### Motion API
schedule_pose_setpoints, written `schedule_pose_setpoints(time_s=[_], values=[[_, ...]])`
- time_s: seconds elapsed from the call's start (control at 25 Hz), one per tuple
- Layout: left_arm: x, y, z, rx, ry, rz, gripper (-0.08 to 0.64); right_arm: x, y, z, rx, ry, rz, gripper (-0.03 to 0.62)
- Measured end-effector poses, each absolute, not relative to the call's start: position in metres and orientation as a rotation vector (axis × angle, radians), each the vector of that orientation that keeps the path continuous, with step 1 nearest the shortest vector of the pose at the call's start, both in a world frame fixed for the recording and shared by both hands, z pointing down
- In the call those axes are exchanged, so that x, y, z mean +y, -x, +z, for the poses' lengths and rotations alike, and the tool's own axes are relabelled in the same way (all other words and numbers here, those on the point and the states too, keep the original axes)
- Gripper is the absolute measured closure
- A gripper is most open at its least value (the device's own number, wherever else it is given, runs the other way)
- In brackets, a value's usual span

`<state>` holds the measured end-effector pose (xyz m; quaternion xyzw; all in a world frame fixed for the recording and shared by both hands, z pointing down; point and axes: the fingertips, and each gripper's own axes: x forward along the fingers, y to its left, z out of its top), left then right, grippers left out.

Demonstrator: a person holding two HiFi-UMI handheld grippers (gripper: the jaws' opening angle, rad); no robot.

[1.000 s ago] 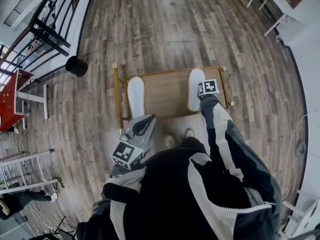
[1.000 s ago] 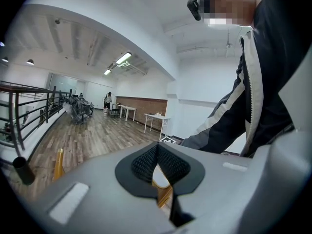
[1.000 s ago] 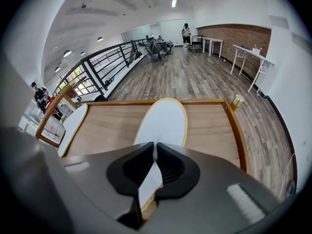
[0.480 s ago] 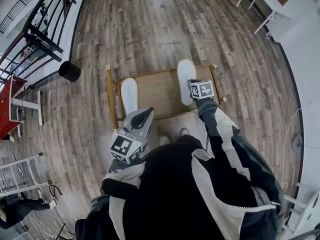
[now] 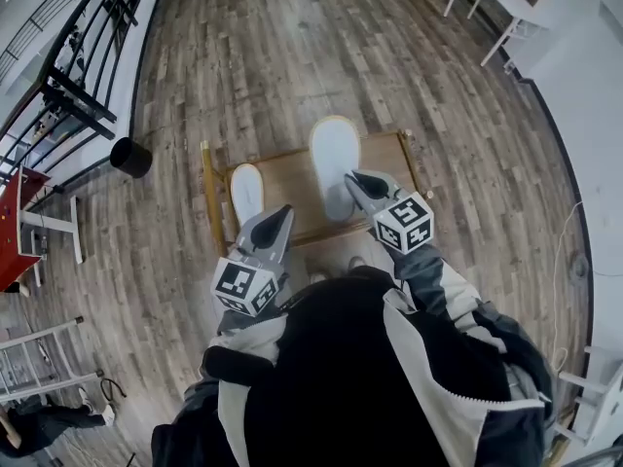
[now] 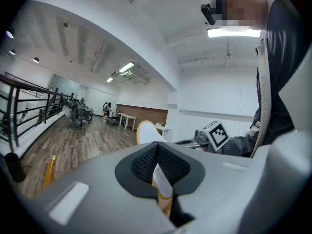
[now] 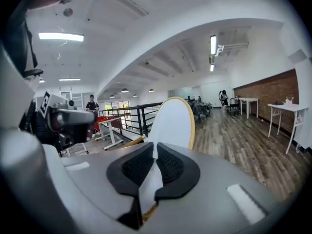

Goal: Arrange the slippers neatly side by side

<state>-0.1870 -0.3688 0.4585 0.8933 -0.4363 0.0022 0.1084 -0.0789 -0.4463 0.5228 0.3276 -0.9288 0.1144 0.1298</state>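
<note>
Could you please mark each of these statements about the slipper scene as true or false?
1. The right gripper is shut on the edge of a white slipper. True.
2. The left gripper has its fingers wide apart with nothing between them. False: they are closed on the edge of the other slipper.
3. In the head view, a black round container stands on the floor to the left of the wooden table. True.
4. The two slippers lie touching, side by side. False: they are apart, with bare wood showing between them.
</note>
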Motion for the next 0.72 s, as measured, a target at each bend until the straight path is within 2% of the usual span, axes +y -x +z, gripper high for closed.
schedule_pose_setpoints(time_s=[0.28, 0.72], values=[[-0.377, 0.194, 0.452, -1.331, -2.626, -0.045, 0.548, -0.395, 0.086, 0.462, -2.816, -0.935, 0.184, 0.568], [-0.374, 0.205, 0.45, -1.374, -2.615, -0.057, 0.548, -0.396, 0.112, 0.484, -2.802, -0.803, 0.211, 0.566]])
